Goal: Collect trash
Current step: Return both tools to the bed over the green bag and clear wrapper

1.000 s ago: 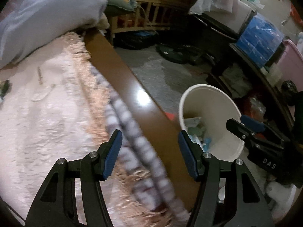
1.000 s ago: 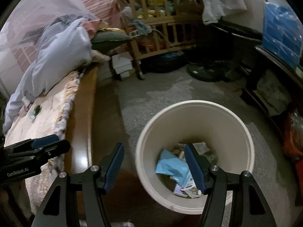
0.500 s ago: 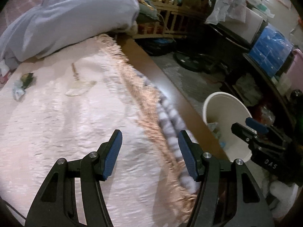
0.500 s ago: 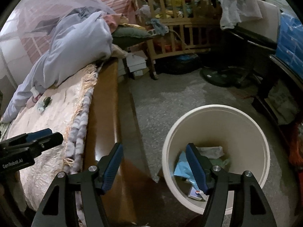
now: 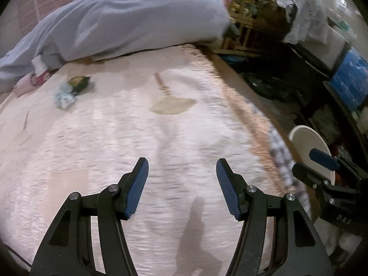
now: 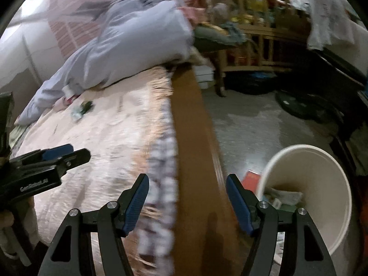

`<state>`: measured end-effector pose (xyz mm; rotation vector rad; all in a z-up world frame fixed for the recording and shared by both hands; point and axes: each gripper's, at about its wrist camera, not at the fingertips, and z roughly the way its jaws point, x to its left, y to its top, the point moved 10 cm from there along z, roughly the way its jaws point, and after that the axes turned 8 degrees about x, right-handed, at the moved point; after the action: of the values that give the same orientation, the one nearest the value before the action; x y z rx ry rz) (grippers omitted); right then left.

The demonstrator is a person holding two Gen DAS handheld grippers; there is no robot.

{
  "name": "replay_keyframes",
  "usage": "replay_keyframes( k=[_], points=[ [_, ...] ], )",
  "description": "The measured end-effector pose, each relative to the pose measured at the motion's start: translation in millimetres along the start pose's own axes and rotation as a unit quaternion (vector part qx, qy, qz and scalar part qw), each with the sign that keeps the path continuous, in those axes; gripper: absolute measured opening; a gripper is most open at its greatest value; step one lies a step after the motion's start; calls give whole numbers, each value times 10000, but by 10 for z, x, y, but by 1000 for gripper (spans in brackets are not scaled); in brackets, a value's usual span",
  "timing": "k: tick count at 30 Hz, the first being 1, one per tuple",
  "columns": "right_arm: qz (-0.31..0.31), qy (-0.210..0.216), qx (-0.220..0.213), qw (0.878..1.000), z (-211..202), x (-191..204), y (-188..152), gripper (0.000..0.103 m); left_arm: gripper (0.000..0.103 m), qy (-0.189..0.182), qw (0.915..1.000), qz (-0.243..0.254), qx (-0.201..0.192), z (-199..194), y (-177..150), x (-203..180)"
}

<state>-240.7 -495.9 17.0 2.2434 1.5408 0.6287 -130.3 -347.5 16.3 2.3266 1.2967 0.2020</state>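
Pink bedspread (image 5: pixel 128 138) under both wide, empty tongs (image 5: pixel 181 188) (image 6: pixel 187 203), crumpled wrappers (image 5: pixel 69 90) far ahead, cream bin (image 6: pixel 322 184) rightward.

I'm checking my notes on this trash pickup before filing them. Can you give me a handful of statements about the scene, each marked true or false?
1. The left tool holds a wrapper. False: it is open with nothing between its fingers.
2. A small green and pale piece of litter lies on the bed cover. True.
3. The white bin stands on the bed. False: it stands on the floor beside the wooden bed rail.
4. The bin already has trash in it. True.
5. The right tool is open and empty. True.
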Motion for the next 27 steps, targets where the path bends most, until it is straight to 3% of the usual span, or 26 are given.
replay_keyframes(
  k=[19, 27],
  points=[
    [-817, 686, 477, 9932, 726, 1431, 311, 68, 60, 549, 9935, -990, 113, 48, -141, 1516],
    [-974, 827, 605, 9900, 928, 1760, 388, 68, 60, 452, 9885, -1435, 154, 74, -54, 2010]
  ],
)
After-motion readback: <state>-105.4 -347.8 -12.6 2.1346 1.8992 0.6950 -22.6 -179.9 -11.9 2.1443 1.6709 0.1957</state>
